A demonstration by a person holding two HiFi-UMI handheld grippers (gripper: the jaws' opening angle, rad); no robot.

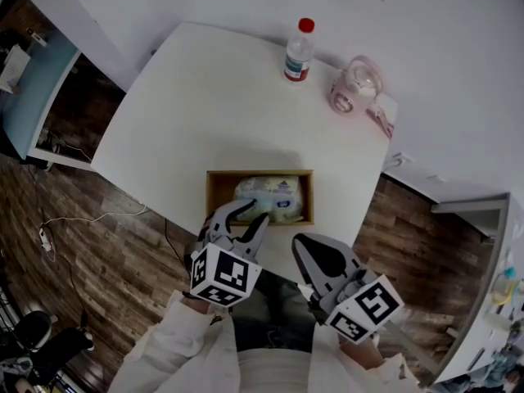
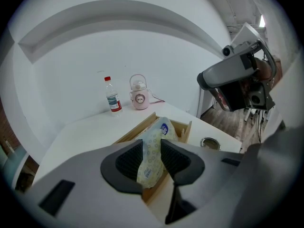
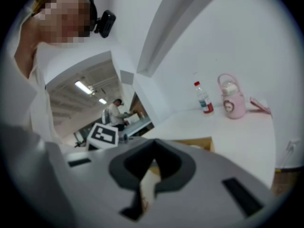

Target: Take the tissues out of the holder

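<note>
my left gripper (image 1: pixel 246 213) clamps its jaws on the near end of the tissue pack (image 1: pixel 270 196), a soft white wrapper with a pale pattern and a blue label, at the near edge of the white table (image 1: pixel 205 105). the pack lies inside the open wooden holder (image 1: pixel 214 196), its far end resting in the box while the pinched end stands up between my ribbed pads (image 2: pixel 127 161), as my left gripper view shows. the holder sits close to the table's near edge, right in front of me. my right gripper (image 1: pixel 307 248) hangs beside it to the right, over the table's near edge and apart from the box, its jaws drawn together on nothing; in its own view a corner of the holder (image 3: pixel 202 142) shows just past them. at the far side of the table a clear bottle with a red cap (image 1: pixel 298 51) stands upright, with a pink jug (image 1: pixel 356 86) just to its right, both well apart from the holder.
</note>
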